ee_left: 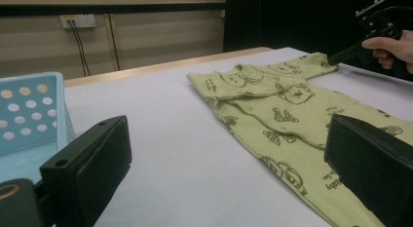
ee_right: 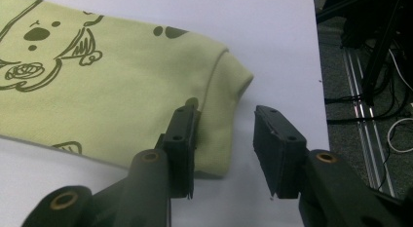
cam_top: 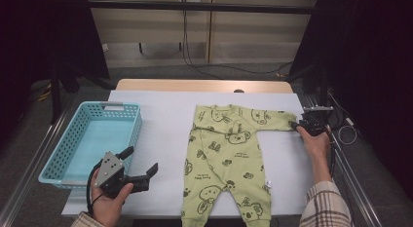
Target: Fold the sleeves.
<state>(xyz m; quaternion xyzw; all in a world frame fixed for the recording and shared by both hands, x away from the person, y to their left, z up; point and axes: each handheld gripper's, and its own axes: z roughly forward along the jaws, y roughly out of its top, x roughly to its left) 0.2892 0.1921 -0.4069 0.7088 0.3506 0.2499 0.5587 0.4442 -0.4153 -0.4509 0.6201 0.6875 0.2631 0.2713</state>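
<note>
Romper (cam_top: 229, 156) is lying flat on the white tabletop (cam_top: 160, 134), right of a blue basket (cam_top: 92, 139). Right tool (ee_right: 221, 139) is straddling its sleeve cuff (ee_right: 226, 85), jaws apart. Left tool (cam_top: 141, 171) is hovering open near the basket.

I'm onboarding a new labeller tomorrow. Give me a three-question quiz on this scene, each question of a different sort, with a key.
1. True or false: the right gripper is clamped shut on the sleeve cuff.
2. Multiple choice: the blue basket sits (A) on top of the green baby romper, (B) at the table's left side, apart from the romper, (C) in the person's right hand.
3. Fill in: the left gripper, jaws open, hovers between the basket and the ____.

Key:
1. False: the jaws are open, with one resting on the cuff.
2. B
3. romper
</note>
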